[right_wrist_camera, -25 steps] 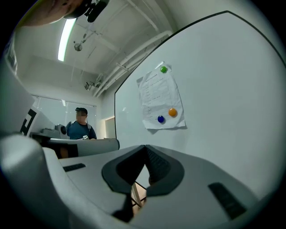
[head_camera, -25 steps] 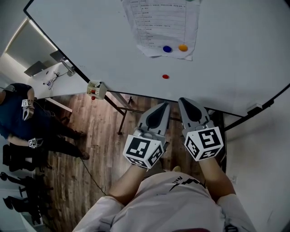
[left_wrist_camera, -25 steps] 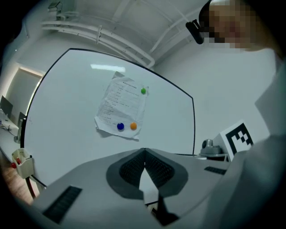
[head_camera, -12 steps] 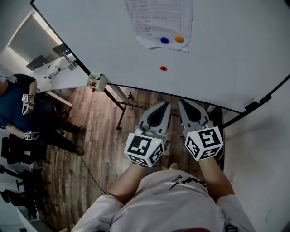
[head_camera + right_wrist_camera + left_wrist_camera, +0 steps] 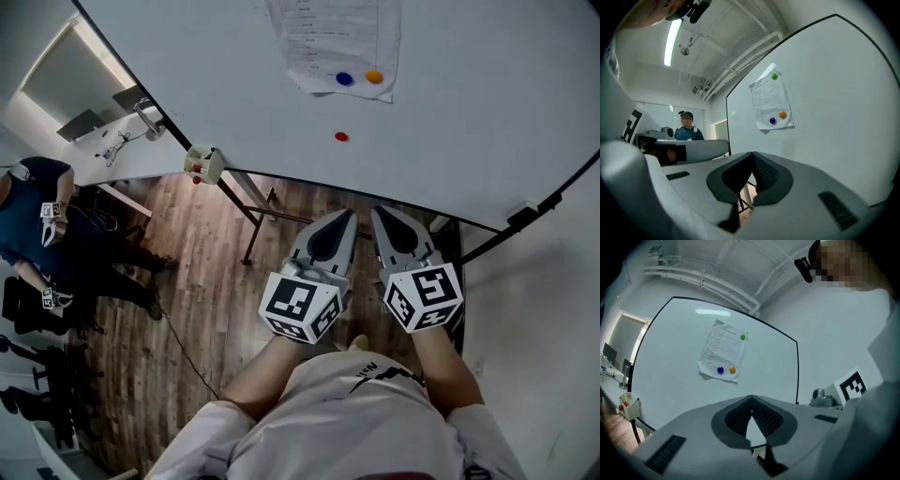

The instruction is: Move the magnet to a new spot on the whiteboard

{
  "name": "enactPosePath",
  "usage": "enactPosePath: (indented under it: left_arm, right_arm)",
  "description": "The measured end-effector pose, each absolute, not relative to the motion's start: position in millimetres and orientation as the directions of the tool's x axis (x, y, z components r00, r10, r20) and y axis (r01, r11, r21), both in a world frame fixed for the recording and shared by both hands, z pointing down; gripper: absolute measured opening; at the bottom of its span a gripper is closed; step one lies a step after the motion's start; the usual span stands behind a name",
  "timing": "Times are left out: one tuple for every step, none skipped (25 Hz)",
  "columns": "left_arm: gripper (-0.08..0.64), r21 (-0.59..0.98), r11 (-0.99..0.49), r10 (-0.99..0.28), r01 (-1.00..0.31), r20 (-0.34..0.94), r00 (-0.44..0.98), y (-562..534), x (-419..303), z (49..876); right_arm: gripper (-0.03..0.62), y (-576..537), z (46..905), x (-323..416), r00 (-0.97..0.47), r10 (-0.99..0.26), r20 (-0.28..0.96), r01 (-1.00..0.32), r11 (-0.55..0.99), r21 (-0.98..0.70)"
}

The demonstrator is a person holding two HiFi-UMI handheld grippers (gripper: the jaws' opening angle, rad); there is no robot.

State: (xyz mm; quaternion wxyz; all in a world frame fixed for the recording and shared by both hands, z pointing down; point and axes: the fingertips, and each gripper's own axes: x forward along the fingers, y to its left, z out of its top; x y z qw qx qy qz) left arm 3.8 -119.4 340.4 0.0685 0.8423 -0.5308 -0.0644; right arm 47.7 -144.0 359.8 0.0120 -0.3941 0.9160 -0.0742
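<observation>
A white whiteboard [image 5: 487, 103] fills the top of the head view. A small red magnet [image 5: 341, 137] sits alone on it, below a sheet of paper [image 5: 342, 42] pinned by a blue magnet [image 5: 344, 80] and an orange magnet [image 5: 374, 76]. My left gripper [image 5: 349, 214] and right gripper [image 5: 378, 210] are side by side near my body, well short of the board, both shut and empty. The left gripper view has the paper [image 5: 723, 350] with green [image 5: 742, 337], blue [image 5: 720, 371] and orange [image 5: 732, 370] magnets. The right gripper view has that paper [image 5: 771, 101] too; the red magnet is hidden there.
A person in dark blue [image 5: 37, 220] stands at the left on the wood floor [image 5: 202, 281]. A small box [image 5: 202, 162] hangs at the board's lower edge above the stand's legs [image 5: 248, 211]. A desk [image 5: 112, 141] lies at the far left.
The board and its magnets have slid slightly up in the head view. Both grippers stay shut in the same place before my body.
</observation>
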Motion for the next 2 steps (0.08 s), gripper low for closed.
enactPosePath:
  left_arm:
    - [0.011,0.184,-0.427,-0.903,-0.885,-0.035,0.428,-118.7,3.8,340.7]
    - [0.011,0.183,-0.427,-0.903,-0.885,-0.034,0.429,-118.0,3.8,341.1]
  right_arm:
    - [0.014,-143.3,360.2,47.6,-0.689,-0.724,0.037,-0.720,0.678,-0.145]
    - [0.014,-142.7,360.7,47.5,-0.689,-0.724,0.038,-0.720,0.678,-0.145]
